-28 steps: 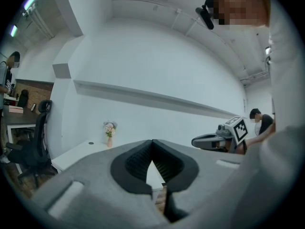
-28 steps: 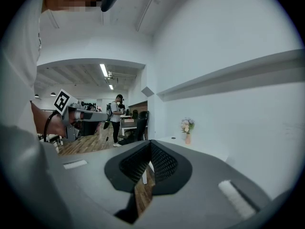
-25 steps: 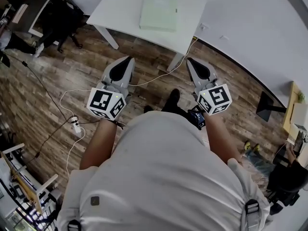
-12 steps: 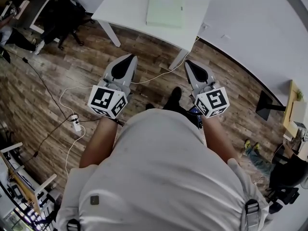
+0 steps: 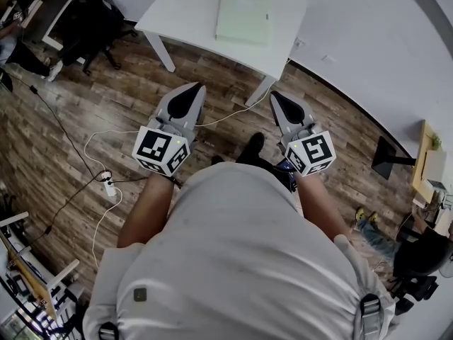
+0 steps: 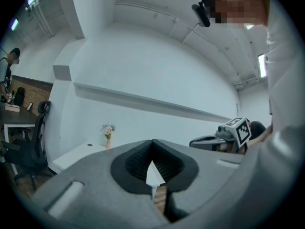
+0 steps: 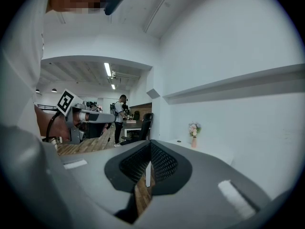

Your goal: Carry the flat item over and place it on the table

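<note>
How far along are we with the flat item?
Nothing in hand: left gripper and right gripper are shut, empty, above the floor short of the table. The green flat item lies on that table. If that is the goal table, it's done; otherwise grasp, carry and placement remain.

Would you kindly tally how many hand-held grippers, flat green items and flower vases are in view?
Hand-held grippers: 2 (left hand-held gripper, right hand-held gripper)
Flat green item: 1
Flower vase: 1
Total: 4
</note>
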`<state>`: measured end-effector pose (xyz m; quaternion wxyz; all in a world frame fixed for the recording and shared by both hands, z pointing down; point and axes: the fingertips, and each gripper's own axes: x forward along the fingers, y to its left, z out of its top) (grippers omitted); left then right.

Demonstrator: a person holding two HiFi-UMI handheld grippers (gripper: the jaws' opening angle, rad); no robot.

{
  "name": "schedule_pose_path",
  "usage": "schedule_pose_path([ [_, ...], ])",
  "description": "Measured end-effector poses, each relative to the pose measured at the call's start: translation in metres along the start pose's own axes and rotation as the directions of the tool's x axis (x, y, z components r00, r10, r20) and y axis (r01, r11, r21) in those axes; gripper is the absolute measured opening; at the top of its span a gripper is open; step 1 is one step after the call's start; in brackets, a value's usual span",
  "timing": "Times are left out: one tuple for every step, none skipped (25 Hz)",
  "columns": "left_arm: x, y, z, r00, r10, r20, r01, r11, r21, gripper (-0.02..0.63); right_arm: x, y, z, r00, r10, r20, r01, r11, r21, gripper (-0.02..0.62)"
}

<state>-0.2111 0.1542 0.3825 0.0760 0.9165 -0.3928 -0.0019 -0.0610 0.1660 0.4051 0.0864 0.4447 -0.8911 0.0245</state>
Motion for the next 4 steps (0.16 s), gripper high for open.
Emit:
schedule_pose_path([
  [-0.0001,0.0001,0.0003,1.0,-0.001,0.0,0.001,1.0,-0.001,0.0,0.0006,0.0003,0.0012,1.0,0.001,-0.001,-0.001,1.0,-0.001,0.009],
  [-0.0003,0.0002,0.0004,1.0,-0.002,0.0,0.002,1.0,0.0,0.0,0.0013,0.0011,0.0024,1.0,0.003,-0.002,-0.003,1.0,-0.004,0.009],
  [-0.0007,0.0003,0.0005,1.0,-0.003,0.0,0.003,1.0,0.002,0.0,0.0022,0.0022,0.0036,1.0,0.006,-0.004,-0.006,1.0,-0.006,0.009],
  [-0.0012,0.0004,0.0006,1.0,-0.004,-0.001,0.004,1.0,0.004,0.0,0.0031,0.0033,0.0047,1.0,0.009,-0.005,-0.009,1.0,-0.009,0.009],
])
